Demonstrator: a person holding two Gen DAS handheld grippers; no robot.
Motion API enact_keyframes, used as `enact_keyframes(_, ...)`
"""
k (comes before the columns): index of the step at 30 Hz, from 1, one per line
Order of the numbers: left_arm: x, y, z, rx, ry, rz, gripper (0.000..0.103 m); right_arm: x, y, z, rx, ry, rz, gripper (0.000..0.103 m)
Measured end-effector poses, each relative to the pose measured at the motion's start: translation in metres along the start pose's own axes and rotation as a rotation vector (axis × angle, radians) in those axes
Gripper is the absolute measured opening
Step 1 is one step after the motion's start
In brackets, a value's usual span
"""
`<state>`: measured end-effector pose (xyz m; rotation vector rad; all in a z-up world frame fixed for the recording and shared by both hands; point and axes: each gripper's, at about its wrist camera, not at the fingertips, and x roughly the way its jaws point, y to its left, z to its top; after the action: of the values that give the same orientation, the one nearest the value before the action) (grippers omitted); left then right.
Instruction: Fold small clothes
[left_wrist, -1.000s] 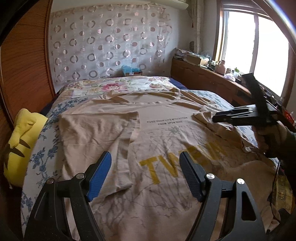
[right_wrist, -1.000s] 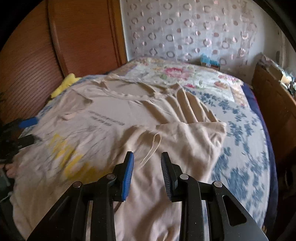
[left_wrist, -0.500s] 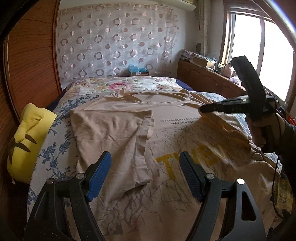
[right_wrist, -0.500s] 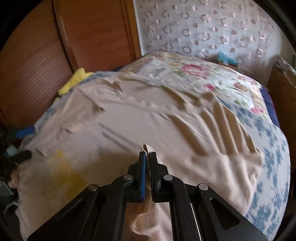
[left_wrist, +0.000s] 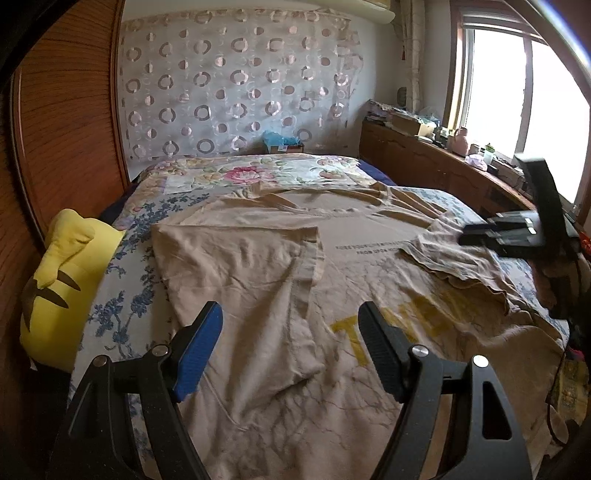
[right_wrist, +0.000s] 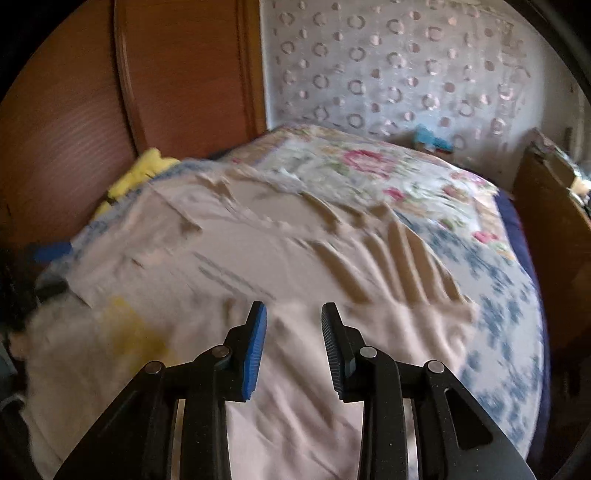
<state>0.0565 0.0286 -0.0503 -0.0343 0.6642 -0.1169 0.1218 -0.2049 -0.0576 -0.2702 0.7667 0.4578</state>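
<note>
A beige T-shirt (left_wrist: 369, 280) with yellow letters lies spread on the bed; its left sleeve (left_wrist: 240, 273) and right sleeve (left_wrist: 454, 258) are both folded in over the body. My left gripper (left_wrist: 290, 347) is open and empty, above the shirt's lower part. My right gripper (right_wrist: 293, 347) is open and empty, just above the folded right sleeve (right_wrist: 332, 369); it also shows in the left wrist view (left_wrist: 469, 238) at the right. The right wrist view is blurred.
The bed (left_wrist: 140, 302) has a blue-flowered sheet and a flowered cover (left_wrist: 258, 173) at its head. A yellow plush pillow (left_wrist: 62, 284) lies at the left edge by a wooden wardrobe (left_wrist: 70, 118). A cluttered wooden sideboard (left_wrist: 436, 162) runs under the window.
My right gripper shut on the right sleeve, carried it over the shirt, and has now opened and let it go. My left gripper stayed open.
</note>
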Motion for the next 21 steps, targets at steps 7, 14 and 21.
enact_keyframes(7,0.011,0.017,0.014,0.033,0.010,0.039,0.077,-0.002,-0.013,-0.031,0.039,0.030,-0.042,0.042)
enact_keyframes(14,0.025,0.041,0.026,0.051,0.023,0.056,0.070,0.011,-0.039,-0.029,0.123,0.052,-0.122,0.057)
enact_keyframes(21,0.049,0.076,0.040,0.020,0.078,0.085,0.060,0.017,-0.046,-0.025,0.141,0.056,-0.129,0.061)
